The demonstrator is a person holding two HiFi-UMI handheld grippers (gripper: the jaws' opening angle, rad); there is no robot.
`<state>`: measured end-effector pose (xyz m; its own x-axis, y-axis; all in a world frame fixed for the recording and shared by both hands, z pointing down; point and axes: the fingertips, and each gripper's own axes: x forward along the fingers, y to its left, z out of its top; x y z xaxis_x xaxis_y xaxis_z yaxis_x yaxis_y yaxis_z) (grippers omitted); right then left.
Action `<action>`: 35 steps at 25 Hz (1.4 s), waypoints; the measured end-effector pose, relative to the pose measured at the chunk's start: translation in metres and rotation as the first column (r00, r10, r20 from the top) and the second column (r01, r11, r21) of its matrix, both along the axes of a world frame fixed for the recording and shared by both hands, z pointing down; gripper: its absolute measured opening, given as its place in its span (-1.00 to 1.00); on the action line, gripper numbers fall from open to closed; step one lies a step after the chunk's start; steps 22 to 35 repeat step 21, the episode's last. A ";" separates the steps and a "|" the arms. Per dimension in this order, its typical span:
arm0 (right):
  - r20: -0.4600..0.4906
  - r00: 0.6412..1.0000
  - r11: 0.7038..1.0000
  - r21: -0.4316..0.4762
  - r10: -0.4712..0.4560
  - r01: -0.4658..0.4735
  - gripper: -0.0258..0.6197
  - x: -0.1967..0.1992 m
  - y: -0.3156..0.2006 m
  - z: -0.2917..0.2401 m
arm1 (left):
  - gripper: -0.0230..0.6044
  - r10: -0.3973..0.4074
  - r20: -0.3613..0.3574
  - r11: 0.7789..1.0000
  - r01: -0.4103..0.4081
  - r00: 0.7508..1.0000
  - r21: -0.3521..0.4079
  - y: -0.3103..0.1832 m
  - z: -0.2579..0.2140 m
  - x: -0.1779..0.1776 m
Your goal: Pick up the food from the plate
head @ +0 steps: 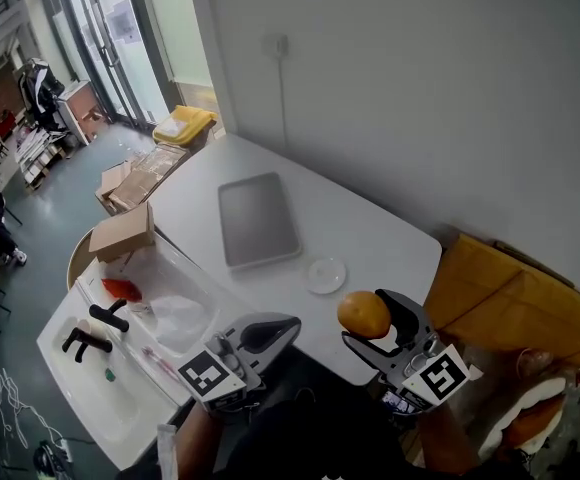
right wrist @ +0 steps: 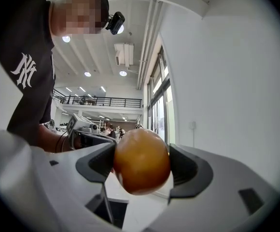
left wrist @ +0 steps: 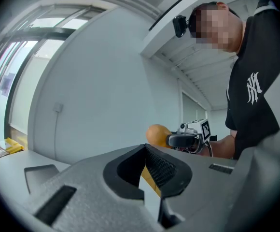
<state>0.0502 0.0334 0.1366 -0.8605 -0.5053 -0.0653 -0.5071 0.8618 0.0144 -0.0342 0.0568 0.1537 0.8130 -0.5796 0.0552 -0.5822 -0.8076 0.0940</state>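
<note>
White interlocked "NY" monogram on black shirt, upper left of right gripper view; same monogram at right in left gripper view. Black-and-white square marker on left tongs cube and right tongs cube, lower head view.

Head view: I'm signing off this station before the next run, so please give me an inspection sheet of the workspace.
Surface: white table, bare grey tray on it.
Job's things: orange fruit held above the table edge; small clear plate empty.
Clutter: cardboard box beside the table.
Grippers: right claw shut on the orange fruit; left claw shut, empty.
Cables: wall cable hanging below a socket.
Surroundings: yellow bin, glass doors.
</note>
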 end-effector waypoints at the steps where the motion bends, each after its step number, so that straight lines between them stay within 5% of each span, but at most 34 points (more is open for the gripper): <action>1: 0.003 1.000 1.000 -0.002 -0.001 0.001 0.16 -0.002 0.004 0.000 | -0.91 0.007 0.002 1.000 -0.007 1.000 0.001 0.004 0.000 0.000; 9: -0.030 0.999 0.999 -0.015 0.040 -0.041 0.16 -0.006 0.022 0.009 | -0.91 0.034 0.037 0.999 -0.035 0.999 0.017 0.020 0.000 -0.013; 35: -0.023 0.998 0.998 -0.013 0.059 -0.059 0.16 -0.019 0.023 0.005 | -0.91 0.069 -0.016 0.998 -0.069 0.997 0.010 0.020 0.003 -0.021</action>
